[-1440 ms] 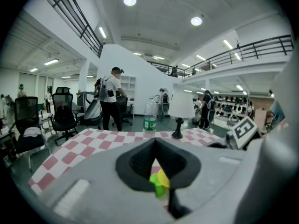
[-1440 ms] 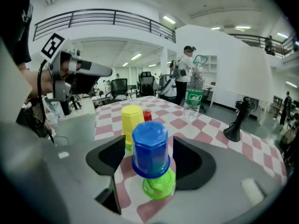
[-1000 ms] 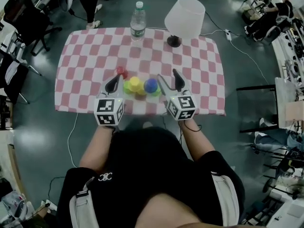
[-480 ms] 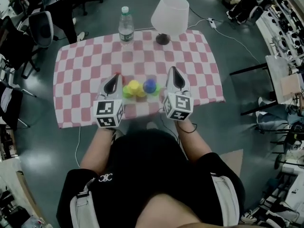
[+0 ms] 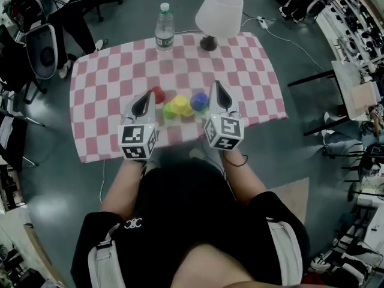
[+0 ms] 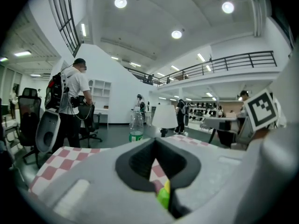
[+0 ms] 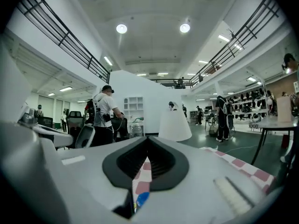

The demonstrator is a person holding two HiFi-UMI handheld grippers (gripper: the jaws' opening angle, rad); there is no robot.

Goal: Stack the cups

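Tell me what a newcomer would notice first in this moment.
The pink-and-white checked tablecloth dominates the head view, with a cluster of bright cups, red, green, yellow and blue, on its near half. The left gripper and right gripper, both shut, flank the cluster. A white lamp and a water bottle stand at the far edge.

Checked table (image 5: 108, 83): water bottle (image 5: 164, 26) and lamp (image 5: 219, 14) stand at the far edge. Red cup (image 5: 158, 93), green cup (image 5: 169, 111), yellow cup (image 5: 179, 104) and blue cup (image 5: 198, 100) form a row between left gripper (image 5: 145, 99) and right gripper (image 5: 216, 90)
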